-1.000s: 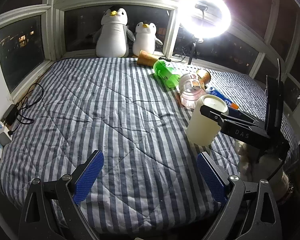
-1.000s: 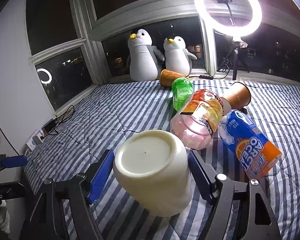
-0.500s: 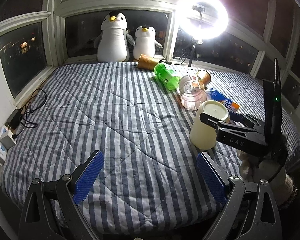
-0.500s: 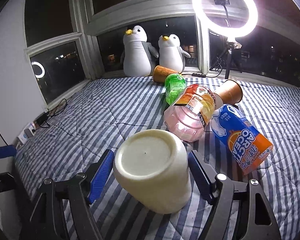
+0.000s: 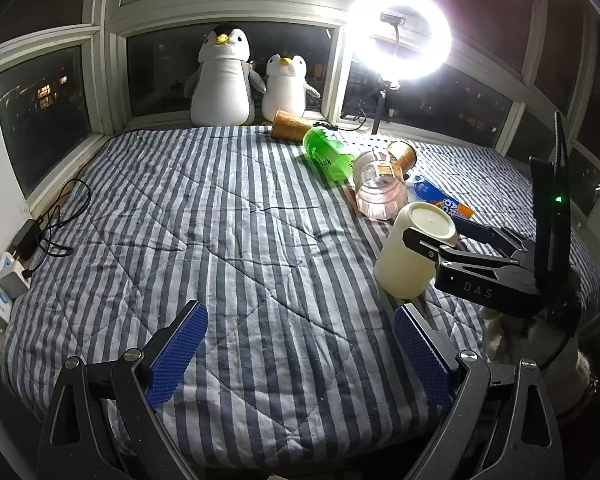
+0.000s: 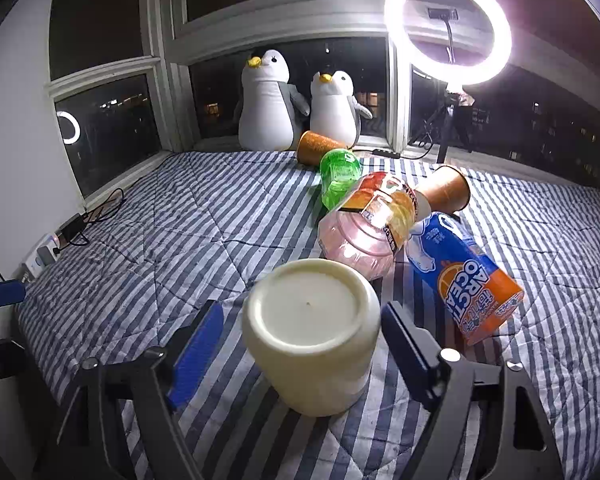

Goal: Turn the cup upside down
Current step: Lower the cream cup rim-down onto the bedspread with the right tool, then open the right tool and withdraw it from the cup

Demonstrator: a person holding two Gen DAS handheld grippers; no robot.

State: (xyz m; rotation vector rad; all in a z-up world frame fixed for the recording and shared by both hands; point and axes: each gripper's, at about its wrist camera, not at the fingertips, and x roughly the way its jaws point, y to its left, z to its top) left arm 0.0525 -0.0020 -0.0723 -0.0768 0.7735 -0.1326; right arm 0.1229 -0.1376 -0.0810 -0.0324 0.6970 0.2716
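A cream cup [image 6: 316, 336] stands upside down on the striped bedspread [image 6: 204, 216], base up, a little tilted. It also shows in the left wrist view [image 5: 414, 252] at the right. My right gripper [image 6: 300, 348] straddles the cup with its jaws open; the left blue pad stands clear of the cup wall, and the right finger is close beside it. My left gripper [image 5: 300, 352] is open and empty over the near part of the bed, well left of the cup.
Behind the cup lie a pink bottle [image 6: 364, 232], a green bottle [image 6: 338, 174], an orange-and-blue carton [image 6: 466, 276] and two brown paper cups [image 6: 444, 192]. Two plush penguins [image 6: 264, 104] and a ring light [image 6: 448, 28] stand at the window. Cables and a power strip [image 5: 8, 280] are at left.
My right gripper's jaws have opened away from the cup, which now rests base-up on the bed. My left gripper has drawn back and risen slightly.
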